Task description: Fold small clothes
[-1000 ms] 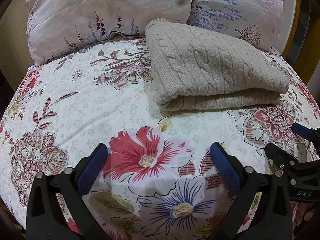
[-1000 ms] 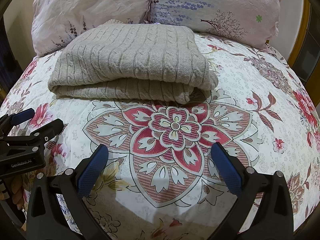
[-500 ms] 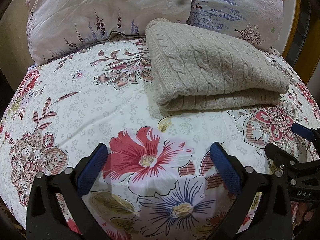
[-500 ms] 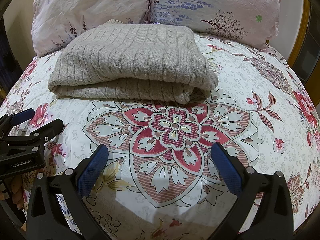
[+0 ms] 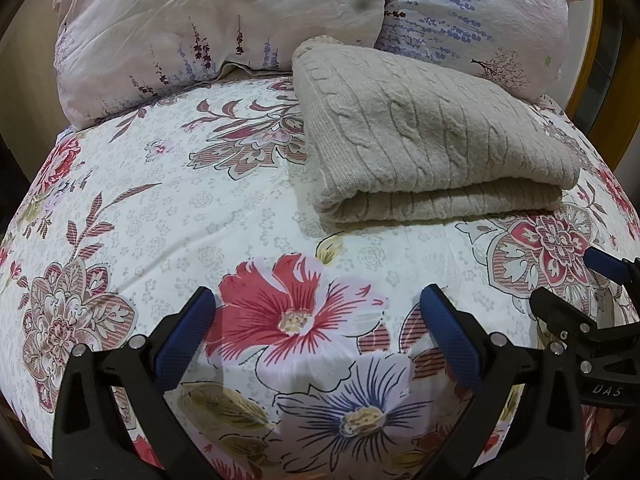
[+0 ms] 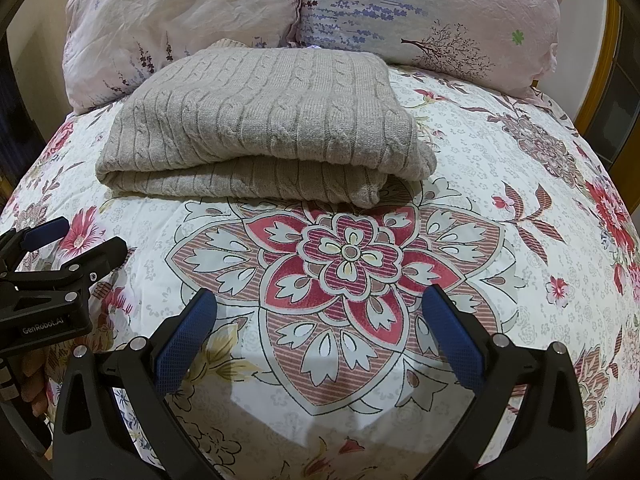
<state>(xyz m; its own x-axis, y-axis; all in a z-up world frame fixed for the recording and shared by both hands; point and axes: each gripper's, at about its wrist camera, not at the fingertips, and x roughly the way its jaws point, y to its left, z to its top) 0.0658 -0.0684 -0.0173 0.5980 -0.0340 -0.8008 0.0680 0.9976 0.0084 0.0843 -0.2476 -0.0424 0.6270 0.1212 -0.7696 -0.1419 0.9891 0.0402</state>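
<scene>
A beige cable-knit sweater point(image 5: 432, 148) lies folded in a neat rectangle on the floral bedspread, in front of the pillows; it also shows in the right wrist view point(image 6: 264, 120). My left gripper point(image 5: 320, 320) is open and empty, hovering above the bedspread well short of the sweater. My right gripper point(image 6: 320, 320) is open and empty too, in front of the sweater's folded edge. Each gripper shows at the edge of the other's view: the right gripper in the left wrist view point(image 5: 580, 304), the left gripper in the right wrist view point(image 6: 68, 248).
Two pale floral pillows point(image 5: 224, 20) point(image 6: 432, 12) lean at the head of the bed behind the sweater. The floral bedspread point(image 6: 520, 208) covers the whole surface. A wooden frame point(image 5: 600, 32) stands at the far right.
</scene>
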